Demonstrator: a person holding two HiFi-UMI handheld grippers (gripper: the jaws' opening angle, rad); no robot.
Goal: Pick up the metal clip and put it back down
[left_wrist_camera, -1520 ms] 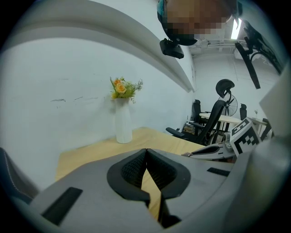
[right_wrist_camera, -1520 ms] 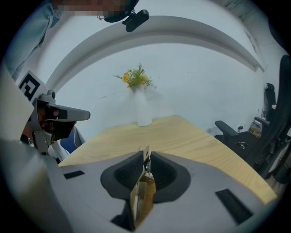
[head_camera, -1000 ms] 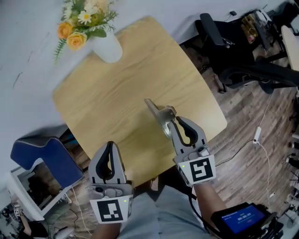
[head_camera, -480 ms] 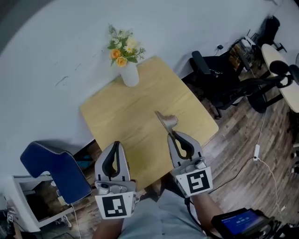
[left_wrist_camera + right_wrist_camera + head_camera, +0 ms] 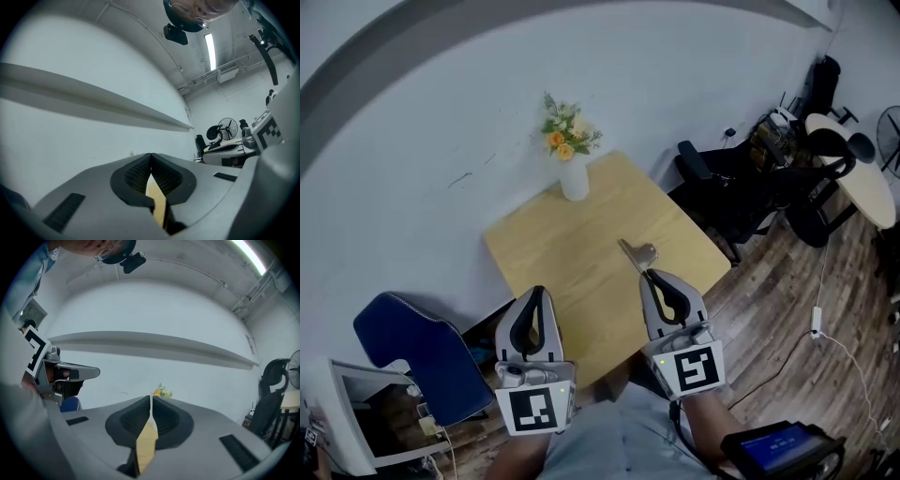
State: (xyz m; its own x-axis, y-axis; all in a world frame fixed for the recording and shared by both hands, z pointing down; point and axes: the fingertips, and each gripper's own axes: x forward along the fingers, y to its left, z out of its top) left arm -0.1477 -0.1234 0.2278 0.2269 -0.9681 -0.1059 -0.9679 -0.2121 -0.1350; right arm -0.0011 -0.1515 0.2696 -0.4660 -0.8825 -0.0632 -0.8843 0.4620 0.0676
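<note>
Left gripper [image 5: 535, 292] and right gripper [image 5: 650, 276] are both pressed together, empty, low in frame. You hold them clear of the clip [image 5: 639, 253], which lies mid-frame on the table [image 5: 553, 248], apparently already set down.

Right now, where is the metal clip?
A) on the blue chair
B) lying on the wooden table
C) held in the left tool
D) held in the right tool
B: the metal clip lies on the table just beyond the right tool, whose jaws are together on nothing.
</note>
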